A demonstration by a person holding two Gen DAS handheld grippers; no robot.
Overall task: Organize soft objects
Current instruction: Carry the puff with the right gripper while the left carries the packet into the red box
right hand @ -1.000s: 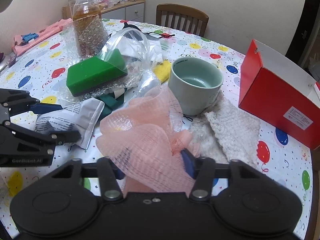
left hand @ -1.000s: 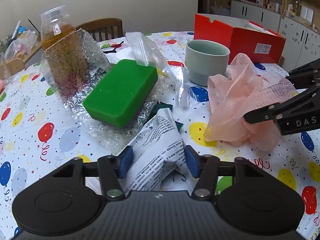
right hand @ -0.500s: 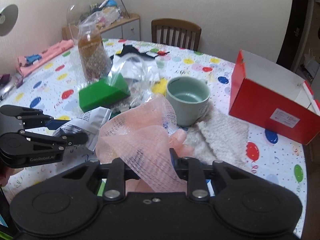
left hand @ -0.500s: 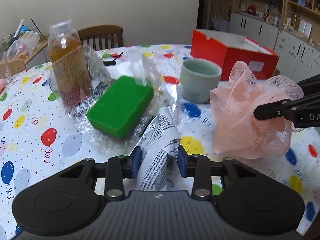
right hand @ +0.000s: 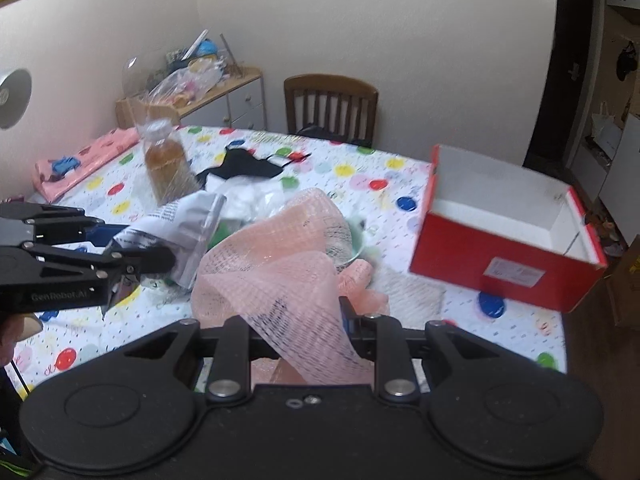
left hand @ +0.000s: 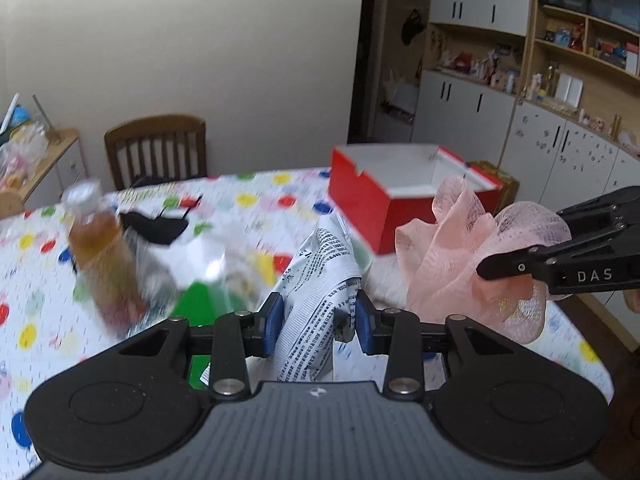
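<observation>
My left gripper is shut on a crumpled white printed packet and holds it above the table; it also shows in the right wrist view. My right gripper is shut on a pink mesh cloth, lifted off the table, seen at the right in the left wrist view. An open red box with a white inside stands on the table to the right, also in the left wrist view. A green sponge lies low, mostly hidden behind the left gripper.
A bottle of amber liquid in bubble wrap stands at the left. A pale green cup sits behind the pink cloth. A black cloth, a white fluffy cloth and a wooden chair are beyond. Balloon-print tablecloth.
Both grippers have risen with their loads, and the views now look across the table toward the red box. The packet and pink cloth are off the table.
</observation>
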